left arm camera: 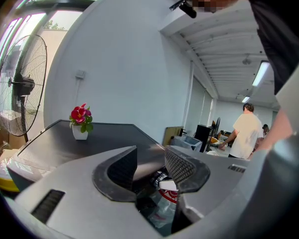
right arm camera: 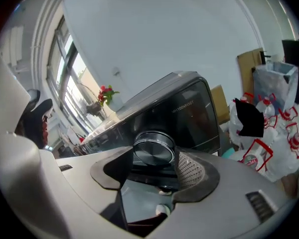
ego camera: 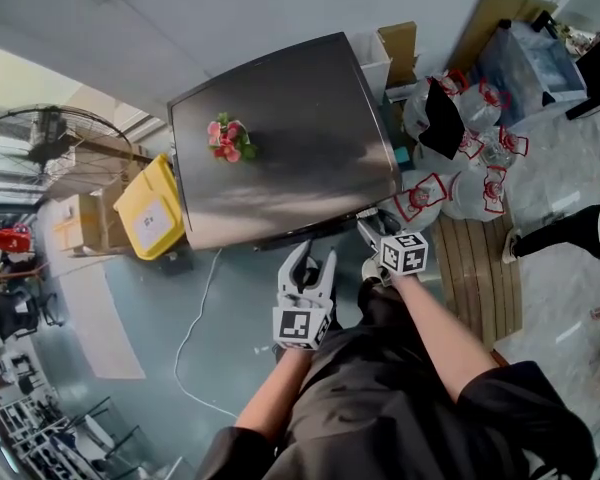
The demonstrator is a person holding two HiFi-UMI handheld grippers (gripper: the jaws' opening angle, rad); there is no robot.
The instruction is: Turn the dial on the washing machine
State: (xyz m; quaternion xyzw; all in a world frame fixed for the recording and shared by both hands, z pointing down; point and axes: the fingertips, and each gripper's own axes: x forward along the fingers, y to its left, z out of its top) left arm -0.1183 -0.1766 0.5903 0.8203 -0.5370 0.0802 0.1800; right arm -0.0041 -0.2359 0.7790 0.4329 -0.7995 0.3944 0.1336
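The jaws of the right gripper (right arm camera: 154, 157) are closed against the two sides of the dial (right arm camera: 153, 144), a round metal knob that is seen face-on between the two pads. The dial is set in the dark front panel of the washing machine (right arm camera: 192, 108), near that panel's right end in the head view, where the right gripper (ego camera: 368, 226) is held against the machine's front edge.

The jaws of the left gripper (left arm camera: 150, 159) are held partly open and nothing is gripped between them. In the head view the left gripper (ego camera: 315, 264) is held just short of the washing machine (ego camera: 290, 158), beside the right gripper and apart from it.

A small potted flower (ego camera: 228, 138) is placed on the machine's flat dark top. A yellow bin (ego camera: 152, 208) is seen at the machine's left, and white plastic bags (ego camera: 458, 183) are piled at its right.
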